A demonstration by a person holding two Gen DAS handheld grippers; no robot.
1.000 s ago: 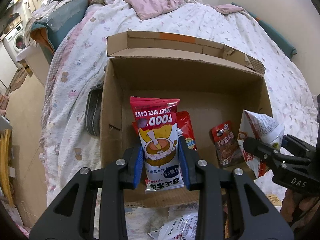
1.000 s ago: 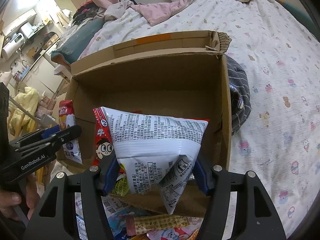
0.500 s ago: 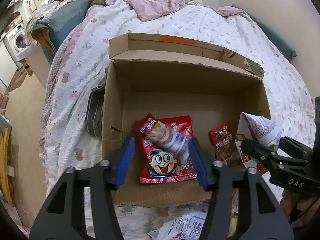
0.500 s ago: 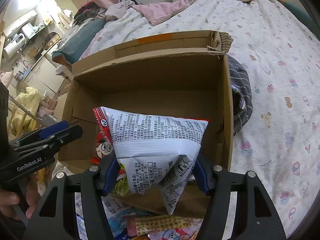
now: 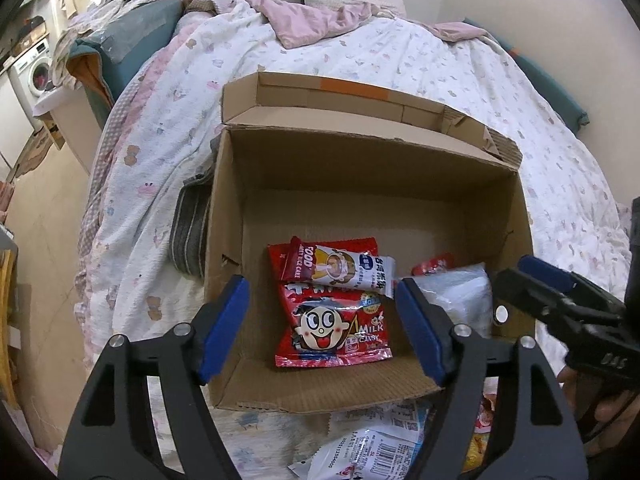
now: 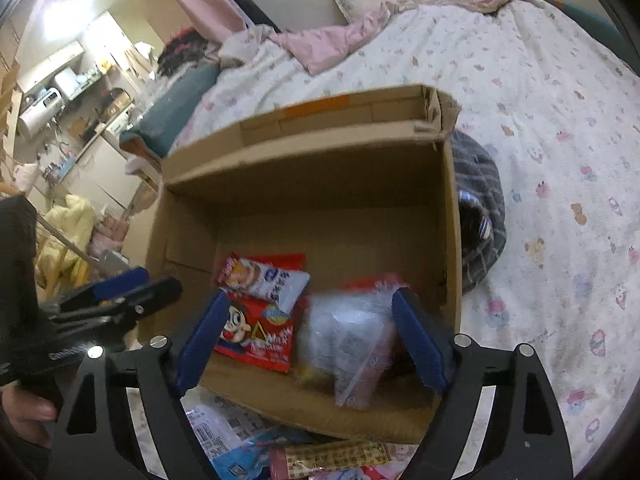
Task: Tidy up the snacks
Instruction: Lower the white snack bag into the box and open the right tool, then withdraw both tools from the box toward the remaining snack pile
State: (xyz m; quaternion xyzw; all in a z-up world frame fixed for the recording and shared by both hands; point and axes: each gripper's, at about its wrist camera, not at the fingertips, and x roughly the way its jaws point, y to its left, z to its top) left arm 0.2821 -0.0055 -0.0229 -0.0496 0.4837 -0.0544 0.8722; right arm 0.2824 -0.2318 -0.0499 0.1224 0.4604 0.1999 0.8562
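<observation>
An open cardboard box [image 5: 224,216] [image 6: 448,216] lies on the bed. Inside it lie a red milk candy bag [image 5: 332,328] [image 6: 252,336] and, on top of it, a rice cake packet [image 5: 340,268] [image 6: 264,276]. A white snack bag [image 6: 344,340] is blurred, dropping between my right fingers into the box; it also shows in the left wrist view [image 5: 460,300]. My left gripper [image 5: 322,328] is open and empty above the box's near edge. My right gripper [image 6: 308,340] is open.
More snack packets lie on the bed in front of the box [image 5: 372,452] [image 6: 320,456]. A grey striped cloth [image 5: 188,236] [image 6: 480,208] lies beside the box. Pink blanket and pillow lie at the far end of the bed.
My left gripper opened and the rice cake packet fell onto the candy bag. My right gripper has just opened, releasing the white bag into the box.
</observation>
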